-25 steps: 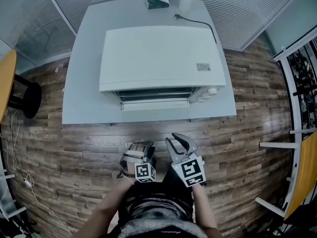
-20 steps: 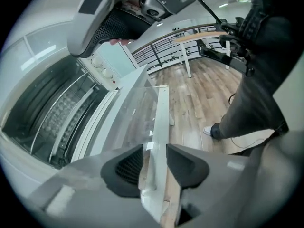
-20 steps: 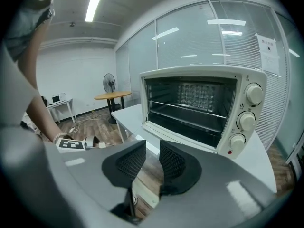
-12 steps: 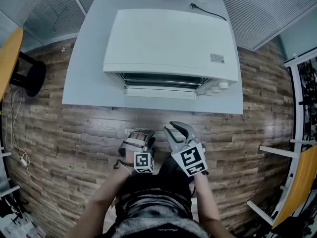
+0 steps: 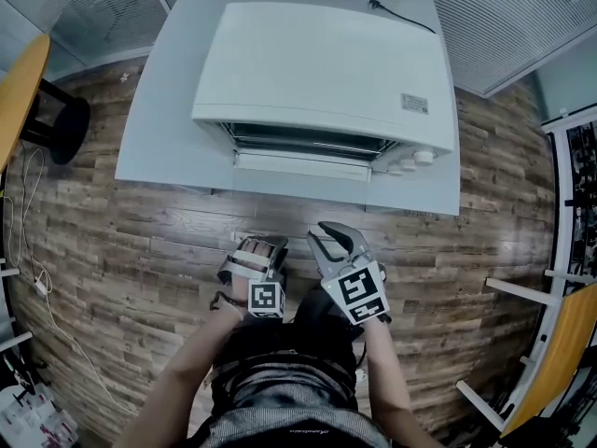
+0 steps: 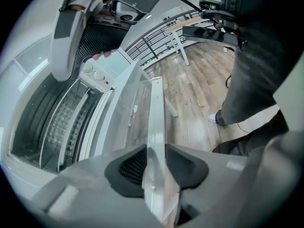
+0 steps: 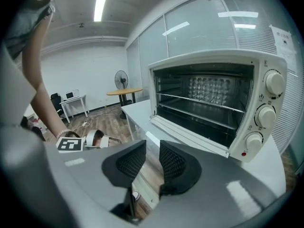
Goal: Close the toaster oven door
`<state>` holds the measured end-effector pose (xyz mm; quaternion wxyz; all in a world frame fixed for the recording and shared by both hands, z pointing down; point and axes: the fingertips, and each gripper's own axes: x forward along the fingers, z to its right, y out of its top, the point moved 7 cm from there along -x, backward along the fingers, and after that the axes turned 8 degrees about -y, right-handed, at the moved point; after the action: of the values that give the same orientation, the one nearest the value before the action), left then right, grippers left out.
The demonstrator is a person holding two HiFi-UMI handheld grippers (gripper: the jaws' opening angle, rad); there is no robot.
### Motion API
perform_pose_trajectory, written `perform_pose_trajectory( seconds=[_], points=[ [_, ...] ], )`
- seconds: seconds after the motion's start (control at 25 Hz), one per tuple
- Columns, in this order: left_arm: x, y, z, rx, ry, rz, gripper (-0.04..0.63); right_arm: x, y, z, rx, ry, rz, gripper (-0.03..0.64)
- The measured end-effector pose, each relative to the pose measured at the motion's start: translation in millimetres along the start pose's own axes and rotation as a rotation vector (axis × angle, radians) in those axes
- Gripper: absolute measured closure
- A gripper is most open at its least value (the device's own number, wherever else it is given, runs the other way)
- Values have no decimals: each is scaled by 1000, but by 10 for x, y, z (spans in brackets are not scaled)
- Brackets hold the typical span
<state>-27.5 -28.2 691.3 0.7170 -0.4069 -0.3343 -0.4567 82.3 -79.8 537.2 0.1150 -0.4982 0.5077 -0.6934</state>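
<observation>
A white toaster oven point(image 5: 326, 73) stands on a grey table point(image 5: 159, 129) with its glass door folded down toward me. In the left gripper view the door's white handle bar point(image 6: 156, 122) runs between the pads of my left gripper point(image 6: 156, 163), whose jaws are closing on it. The open oven cavity point(image 6: 61, 122) lies to the left. In the head view, my left gripper point(image 5: 259, 247) and right gripper point(image 5: 334, 241) hover side by side just in front of the table. My right gripper point(image 7: 152, 163) is open and holds nothing, facing the open oven point(image 7: 213, 103).
The oven's knobs point(image 7: 275, 82) sit on its right side. A power cord point(image 5: 401, 12) trails behind it. A black stool point(image 5: 56, 119) and a yellow tabletop point(image 5: 19, 82) are at the left. Metal shelving point(image 5: 578, 185) stands at the right. My legs point(image 6: 251, 80) are close behind.
The head view has shifted so the oven and table sit higher in frame. Both grippers have crept slightly up toward the table's front edge.
</observation>
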Motion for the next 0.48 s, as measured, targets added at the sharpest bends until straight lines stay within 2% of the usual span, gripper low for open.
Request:
perform_pose_trajectory(
  seconds=[0.16,0.36,0.48],
  points=[
    [-44,2,-58,8,-4,-17,465,-15,-27,14,-19,8,-9,528],
    [-129,43,-68,-26,-40,-12,466,-57,-53,47,-35,11,-20,528],
    [-181,57,-102,-20,-14,-14,472,-79,-75,50,-50,18,-27,528]
  ],
)
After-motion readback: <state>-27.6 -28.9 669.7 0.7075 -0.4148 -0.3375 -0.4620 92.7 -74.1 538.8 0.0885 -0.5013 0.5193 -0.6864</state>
